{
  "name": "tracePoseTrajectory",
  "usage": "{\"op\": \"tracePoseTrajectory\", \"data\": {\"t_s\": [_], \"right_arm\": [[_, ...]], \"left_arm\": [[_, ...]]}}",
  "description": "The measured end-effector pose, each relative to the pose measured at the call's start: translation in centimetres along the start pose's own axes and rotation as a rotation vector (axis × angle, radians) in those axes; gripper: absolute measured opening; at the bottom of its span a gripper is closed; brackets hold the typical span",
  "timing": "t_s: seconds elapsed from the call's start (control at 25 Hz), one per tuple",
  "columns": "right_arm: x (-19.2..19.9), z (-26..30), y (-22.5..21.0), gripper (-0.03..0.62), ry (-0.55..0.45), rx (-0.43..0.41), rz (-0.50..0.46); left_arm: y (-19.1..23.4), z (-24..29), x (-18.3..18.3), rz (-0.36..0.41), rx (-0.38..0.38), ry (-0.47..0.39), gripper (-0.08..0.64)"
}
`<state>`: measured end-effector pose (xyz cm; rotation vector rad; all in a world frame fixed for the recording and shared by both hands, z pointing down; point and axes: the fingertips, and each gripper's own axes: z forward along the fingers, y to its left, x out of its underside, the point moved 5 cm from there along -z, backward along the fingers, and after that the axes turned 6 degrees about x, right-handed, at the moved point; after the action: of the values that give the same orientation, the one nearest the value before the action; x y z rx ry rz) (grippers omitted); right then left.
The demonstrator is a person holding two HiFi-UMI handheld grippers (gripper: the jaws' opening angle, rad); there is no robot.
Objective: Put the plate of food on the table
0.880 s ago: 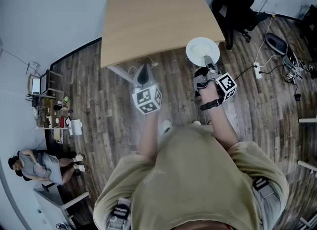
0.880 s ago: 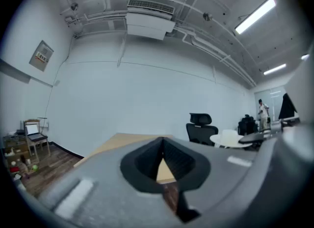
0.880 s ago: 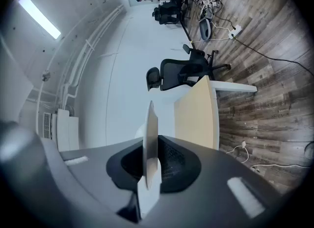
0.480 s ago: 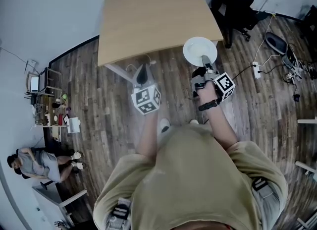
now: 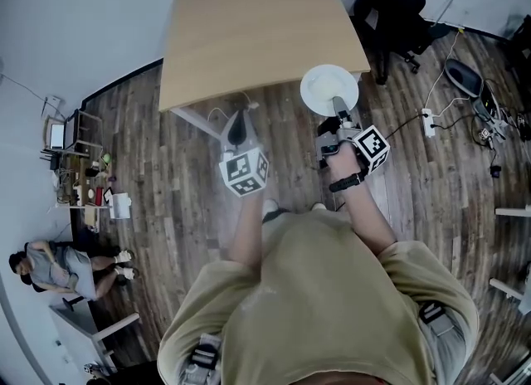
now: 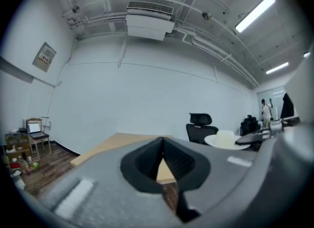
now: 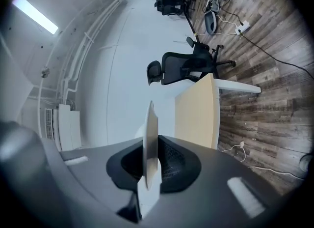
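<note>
In the head view a white plate [image 5: 329, 89] hangs level over the wood floor, just off the front right corner of the light wooden table [image 5: 249, 31]. My right gripper [image 5: 338, 113] is shut on its near rim. The right gripper view shows the plate [image 7: 150, 138] edge-on, pinched between the jaws of that gripper [image 7: 148, 175], with the table [image 7: 198, 114] beyond. In the left gripper view the plate [image 6: 222, 142] carries a pale lump of food. My left gripper [image 5: 238, 127] is held in front of the table's near edge; its jaws [image 6: 163, 142] meet with nothing between them.
A black office chair [image 5: 390, 2] stands right of the table. A power strip with cables [image 5: 429, 118] lies on the floor at the right. A low shelf of small items [image 5: 83, 184] and a seated person [image 5: 50, 271] are far left.
The plate and right gripper have shifted a little left, closer to the table's front right corner. The left gripper has stayed about where it was.
</note>
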<state>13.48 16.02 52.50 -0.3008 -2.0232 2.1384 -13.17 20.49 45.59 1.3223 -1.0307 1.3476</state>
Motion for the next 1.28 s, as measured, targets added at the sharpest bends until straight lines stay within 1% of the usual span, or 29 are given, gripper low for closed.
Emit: {"op": "tracePoseTrajectory", "data": {"t_s": [0.16, 0.28, 0.44, 0.6, 0.72, 0.88, 1.0, 1.12, 1.28], "right_arm": [[0.3, 0.4, -0.7, 0.021, 0.033, 0.019, 0.065], [1.0, 1.3, -1.0, 0.02, 0.054, 0.015, 0.062], [1.5, 4.0, -1.4, 0.02, 0.057, 0.025, 0.05], [2.0, 7.2, -1.3, 0.021, 0.045, 0.036, 0.044], [2.9, 9.8, -1.2, 0.02, 0.028, 0.032, 0.041], [4.3, 14.4, 0.5, 0.021, 0.016, 0.02, 0.009], [4.9, 17.4, 1.4, 0.021, -0.003, 0.016, -0.006], [5.6, 19.7, 1.9, 0.021, -0.018, 0.012, -0.014], [6.3, 21.5, 1.5, 0.021, -0.027, 0.011, -0.032]], "left_arm": [[-0.9, -0.7, 0.5, -0.005, 0.023, 0.008, -0.002], [-0.6, -0.2, 1.1, 0.005, 0.033, 0.02, -0.001], [0.8, 2.8, 1.4, 0.006, 0.045, 0.033, -0.001], [2.5, 6.0, 0.7, 0.002, 0.064, 0.018, 0.0], [4.6, 8.6, 0.4, 0.005, 0.086, 0.007, -0.001], [8.4, 12.4, -1.3, 0.002, 0.098, -0.019, 0.0], [11.2, 14.9, -2.3, -0.014, 0.101, -0.034, 0.0], [13.3, 16.8, -2.2, -0.02, 0.102, -0.031, 0.0], [14.8, 18.8, -2.0, 0.004, 0.128, -0.019, 0.0]]}}
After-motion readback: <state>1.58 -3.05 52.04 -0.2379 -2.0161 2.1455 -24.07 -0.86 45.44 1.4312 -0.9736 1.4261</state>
